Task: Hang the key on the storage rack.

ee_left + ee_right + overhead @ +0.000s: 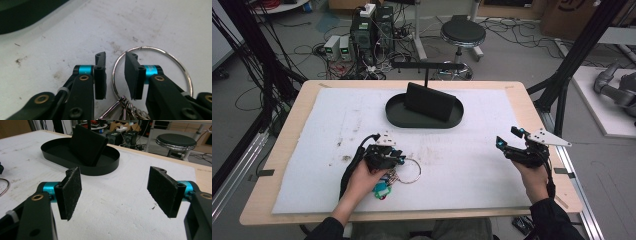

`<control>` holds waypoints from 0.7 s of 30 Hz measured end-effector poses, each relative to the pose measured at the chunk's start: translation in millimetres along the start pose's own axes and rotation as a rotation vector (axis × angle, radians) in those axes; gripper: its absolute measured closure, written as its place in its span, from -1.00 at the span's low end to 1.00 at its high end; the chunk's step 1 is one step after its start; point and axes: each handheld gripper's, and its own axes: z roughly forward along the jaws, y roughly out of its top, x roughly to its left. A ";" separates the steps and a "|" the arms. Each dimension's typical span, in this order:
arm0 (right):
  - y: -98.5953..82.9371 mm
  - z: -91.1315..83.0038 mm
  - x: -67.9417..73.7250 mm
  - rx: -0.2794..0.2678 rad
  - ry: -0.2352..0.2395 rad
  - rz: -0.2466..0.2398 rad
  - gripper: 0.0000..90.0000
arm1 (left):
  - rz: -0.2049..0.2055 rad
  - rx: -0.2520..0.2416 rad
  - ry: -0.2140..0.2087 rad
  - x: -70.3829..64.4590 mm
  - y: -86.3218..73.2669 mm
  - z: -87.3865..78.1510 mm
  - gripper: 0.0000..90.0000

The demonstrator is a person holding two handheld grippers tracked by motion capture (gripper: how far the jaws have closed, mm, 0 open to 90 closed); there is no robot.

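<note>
Soft, even overhead light falls on the white mat [472, 165], bright but without harsh glare, and casts only faint shadows beneath the hands. The high view is slightly soft and grainy, with darker floor at its edges. In the left gripper view the metal key ring [175, 62] catches thin highlights, while the black tray [22, 15] in the corner is dim and blurred.

Tray [396, 118] far centre — key ring [411, 170] near-left

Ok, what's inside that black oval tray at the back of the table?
The black oval tray holds a dark wallet-like object standing on edge, leaning. The tray floor behind it is hidden, so anything there can't be seen.
</note>
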 end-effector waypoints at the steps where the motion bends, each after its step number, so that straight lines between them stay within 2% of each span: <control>1: 0.0 0.0 0.3 0.001 0.000 0.002 -0.38 | 0.009 0.016 0.002 -1.2 -0.3 1.9 0.59; 4: 0.2 -0.2 0.7 0.000 0.001 0.003 -0.37 | 0.039 0.038 0.020 -4.4 -0.9 5.6 0.60; 7: 0.4 0.1 1.2 -0.001 0.004 0.003 -0.37 | 0.027 0.036 0.022 -4.2 -1.4 5.4 0.62; 9: 0.4 0.8 1.2 -0.001 0.003 -0.005 -0.38 | 0.026 0.028 0.031 -5.1 -2.8 5.2 0.72; 12: 0.6 1.1 1.9 -0.001 0.008 -0.004 -0.38 | 0.053 0.035 0.058 -8.2 -1.9 5.3 0.90; 14: 0.6 1.0 2.5 0.002 0.008 -0.001 -0.37 | 0.066 0.041 0.066 -9.5 -1.2 5.1 0.90; 17: 0.7 0.9 2.4 0.000 0.009 0.000 -0.37 | 0.062 0.035 0.070 -9.3 -0.7 4.1 0.91; 21: 0.9 0.8 2.2 -0.005 0.008 -0.002 -0.37 | 0.027 -0.048 0.076 -5.7 1.1 -8.3 0.91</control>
